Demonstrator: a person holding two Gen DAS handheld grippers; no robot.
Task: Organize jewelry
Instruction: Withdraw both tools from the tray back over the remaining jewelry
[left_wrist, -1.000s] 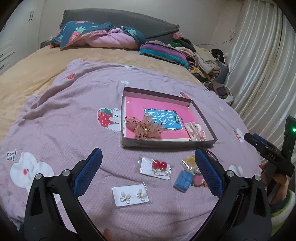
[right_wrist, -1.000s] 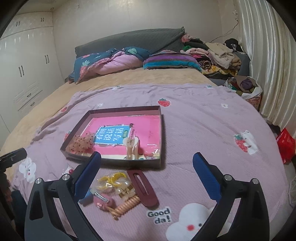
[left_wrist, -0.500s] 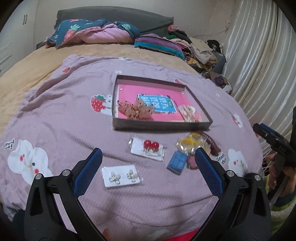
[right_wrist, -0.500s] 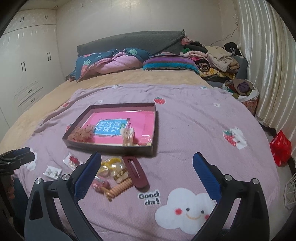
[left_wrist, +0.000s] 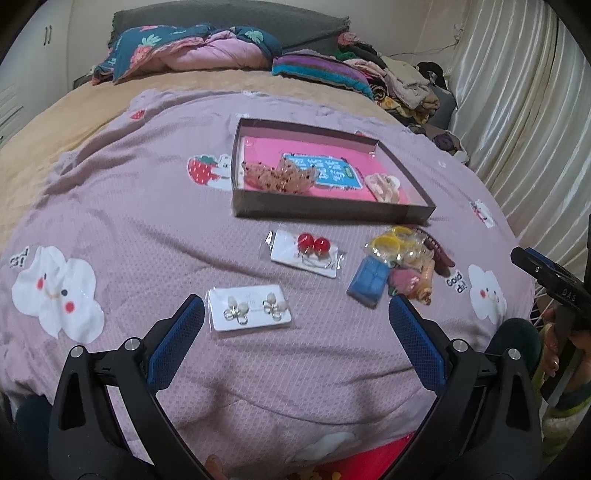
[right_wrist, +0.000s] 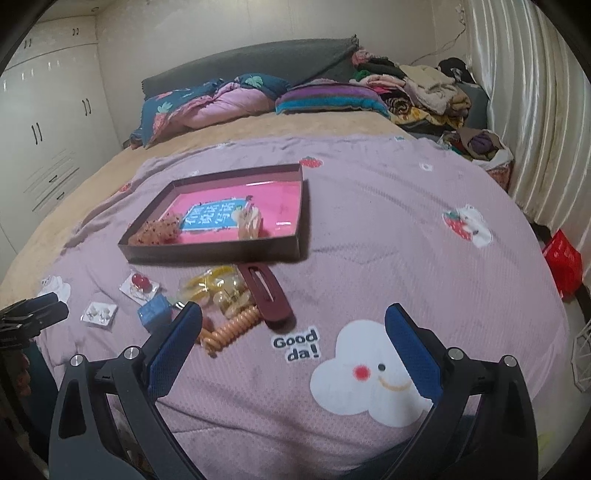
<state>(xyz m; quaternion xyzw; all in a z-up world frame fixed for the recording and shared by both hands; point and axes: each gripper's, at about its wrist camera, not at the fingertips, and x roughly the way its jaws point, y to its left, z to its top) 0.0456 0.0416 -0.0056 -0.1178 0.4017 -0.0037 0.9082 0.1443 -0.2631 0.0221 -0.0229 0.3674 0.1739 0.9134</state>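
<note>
White pearl-flower earring card in clear sleeve (left_wrist: 250, 309): on lilac blanket (left_wrist: 147, 221), just ahead of left gripper (left_wrist: 295, 317), jaws wide, empty. Probably light, thin, slippery; pinch an edge. Right gripper (right_wrist: 291, 325) wide, empty.

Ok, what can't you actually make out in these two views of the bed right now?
- Blue label in the box: print too small in both views.
- Pile of hair things: overlapping, so single pieces blur together; right tongs cover its near edge.
- White earring card: tiny in the right view.
- Right tongs in the left view: cut off by the frame edge.
</note>
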